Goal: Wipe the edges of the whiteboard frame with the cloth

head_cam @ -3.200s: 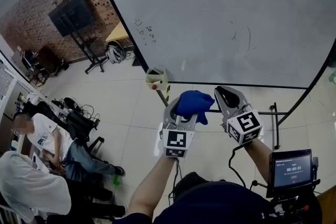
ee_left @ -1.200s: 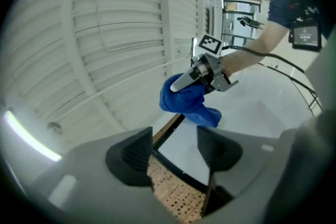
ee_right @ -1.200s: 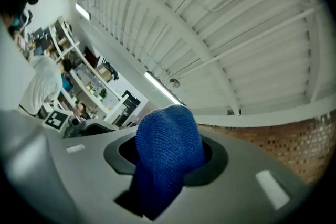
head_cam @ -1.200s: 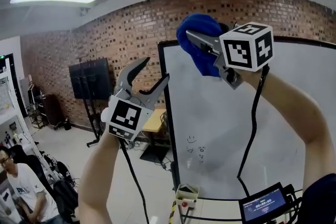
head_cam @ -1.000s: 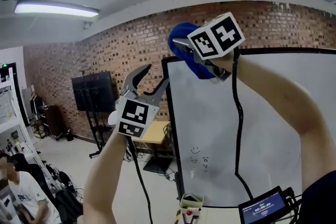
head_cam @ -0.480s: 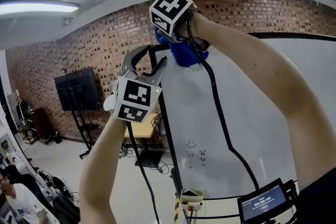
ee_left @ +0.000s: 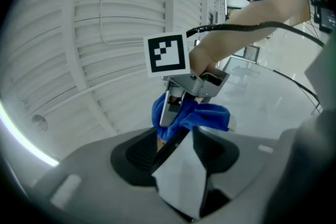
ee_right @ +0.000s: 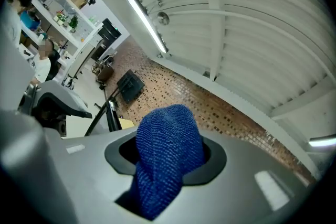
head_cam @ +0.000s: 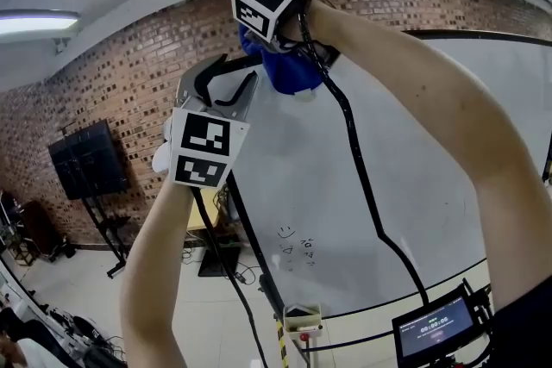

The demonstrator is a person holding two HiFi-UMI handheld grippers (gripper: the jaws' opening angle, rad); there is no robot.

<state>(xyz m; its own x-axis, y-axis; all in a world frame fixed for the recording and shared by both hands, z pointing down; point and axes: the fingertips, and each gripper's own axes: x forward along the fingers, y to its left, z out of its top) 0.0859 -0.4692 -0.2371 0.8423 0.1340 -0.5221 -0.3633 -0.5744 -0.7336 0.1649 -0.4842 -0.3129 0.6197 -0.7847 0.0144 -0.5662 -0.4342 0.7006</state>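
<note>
The whiteboard (head_cam: 414, 151) stands upright in a black frame (head_cam: 247, 233). My left gripper (head_cam: 235, 78) is raised to its top left corner and is shut on it. In the left gripper view the board's corner (ee_left: 181, 178) sits wedged between the jaws of my left gripper (ee_left: 176, 157). My right gripper (head_cam: 280, 56) is shut on the blue cloth (head_cam: 289, 71) and holds it against the frame's top edge right beside that corner. The cloth (ee_left: 205, 115) shows just past the left jaws, under the right gripper (ee_left: 181, 94). Bunched cloth (ee_right: 168, 157) fills my right gripper (ee_right: 165, 165).
A brick wall (head_cam: 112, 90) runs behind the board. A black screen on a wheeled stand (head_cam: 86, 164) is at the left. A small box (head_cam: 297, 319) hangs at the board's lower left, and a small display (head_cam: 431, 327) sits at the bottom right. My right arm crosses the board.
The right gripper has carried the cloth leftwards to the board's top left corner. The left gripper has risen to that corner and closed on it.
</note>
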